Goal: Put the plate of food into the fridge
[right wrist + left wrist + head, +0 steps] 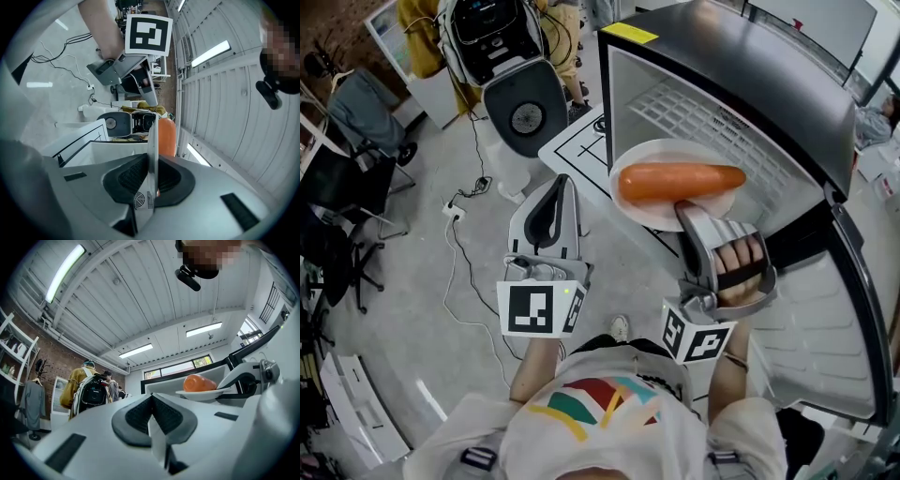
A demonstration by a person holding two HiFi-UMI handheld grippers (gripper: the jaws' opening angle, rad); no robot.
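A white plate point(639, 200) carrying a long orange piece of food point(680, 181) hangs level in front of the open fridge point(722, 122). My right gripper point(682, 208) is shut on the plate's near rim. In the right gripper view the plate point(152, 140) stands edge-on between the pads, with the orange food point(167, 136) beside it. My left gripper point(565, 180) is to the left of the plate, apart from it, shut and empty. In the left gripper view its jaws point(152, 401) are pressed together, and the plate point(202, 393) shows beyond them to the right.
The fridge door point(825, 309) stands open at the right. Below the plate is a white low table with black lines point(572, 150). A white machine point(520, 94), cables point(459, 211) and chairs point(356, 122) occupy the floor on the left. People with a backpack point(91, 390) stand farther off.
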